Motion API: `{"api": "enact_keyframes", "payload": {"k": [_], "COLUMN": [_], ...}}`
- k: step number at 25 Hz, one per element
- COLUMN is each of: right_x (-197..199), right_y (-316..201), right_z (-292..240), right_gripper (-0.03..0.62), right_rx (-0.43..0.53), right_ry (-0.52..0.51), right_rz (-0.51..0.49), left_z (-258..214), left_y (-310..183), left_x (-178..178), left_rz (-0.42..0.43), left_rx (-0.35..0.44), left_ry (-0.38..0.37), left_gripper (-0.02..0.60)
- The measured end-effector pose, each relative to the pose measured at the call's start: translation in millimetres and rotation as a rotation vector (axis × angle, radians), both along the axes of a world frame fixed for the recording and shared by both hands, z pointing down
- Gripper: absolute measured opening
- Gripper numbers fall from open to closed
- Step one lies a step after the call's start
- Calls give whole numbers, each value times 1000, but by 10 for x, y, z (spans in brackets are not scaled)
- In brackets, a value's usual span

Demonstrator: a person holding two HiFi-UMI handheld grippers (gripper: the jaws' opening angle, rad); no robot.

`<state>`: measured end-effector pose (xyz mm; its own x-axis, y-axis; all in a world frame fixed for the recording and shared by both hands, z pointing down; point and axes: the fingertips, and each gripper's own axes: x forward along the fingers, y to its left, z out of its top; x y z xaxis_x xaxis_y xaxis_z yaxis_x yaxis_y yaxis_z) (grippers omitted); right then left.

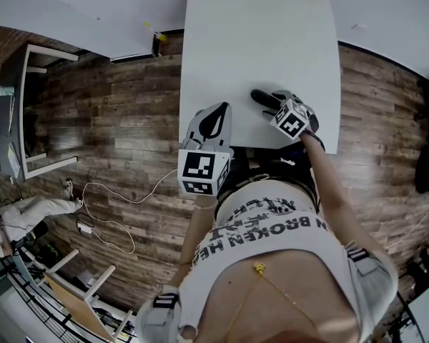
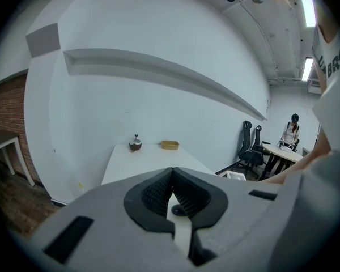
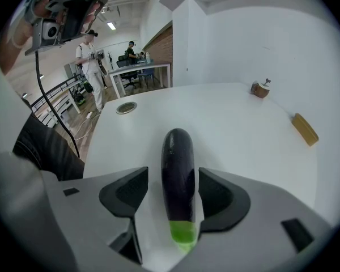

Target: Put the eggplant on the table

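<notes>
A dark purple eggplant (image 3: 178, 174) with a green stem end lies flat on the white table (image 3: 243, 123). It rests between the jaws of my right gripper (image 3: 173, 177), which stands open, and a gap shows between each pad and the skin. From the head view the eggplant (image 1: 263, 98) pokes out to the left of the right gripper (image 1: 275, 106), near the table's front edge (image 1: 257, 145). My left gripper (image 1: 216, 113) hovers at the table's front left corner. Its fingertips meet, and the left gripper (image 2: 171, 171) holds nothing.
A brown round object (image 3: 261, 89) and a flat yellow item (image 3: 304, 129) sit at the far end of the table. A round cable port (image 3: 126, 107) lies near the left edge. Wooden floor with a white cable (image 1: 107, 206) lies to the left. People and desks stand beyond.
</notes>
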<state>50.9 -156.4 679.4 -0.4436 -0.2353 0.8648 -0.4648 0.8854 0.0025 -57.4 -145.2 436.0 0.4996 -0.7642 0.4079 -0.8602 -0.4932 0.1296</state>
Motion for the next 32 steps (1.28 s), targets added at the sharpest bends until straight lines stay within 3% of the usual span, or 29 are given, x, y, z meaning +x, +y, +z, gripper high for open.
{"api": "enact_keyframes", "payload": {"k": [12, 20, 27, 32], "right_x": [0, -51, 23, 103], "right_y": [-75, -154, -157, -132], "right_z": [-277, -721, -1008, -1136], "right_gripper": [253, 248, 95, 40], "right_rx": [23, 108, 180, 203], "right_ry": [-58, -105, -139, -168], "right_rz": [21, 20, 71, 117], "left_z": [-29, -57, -60, -41], "left_y": [24, 3, 7, -7], "left_x": [39, 75, 139, 220], "left_rz": [15, 34, 52, 75], "left_rx": [7, 18, 23, 19], "left_ry": [2, 2, 7, 7], "left_gripper": [5, 5, 5, 5]}}
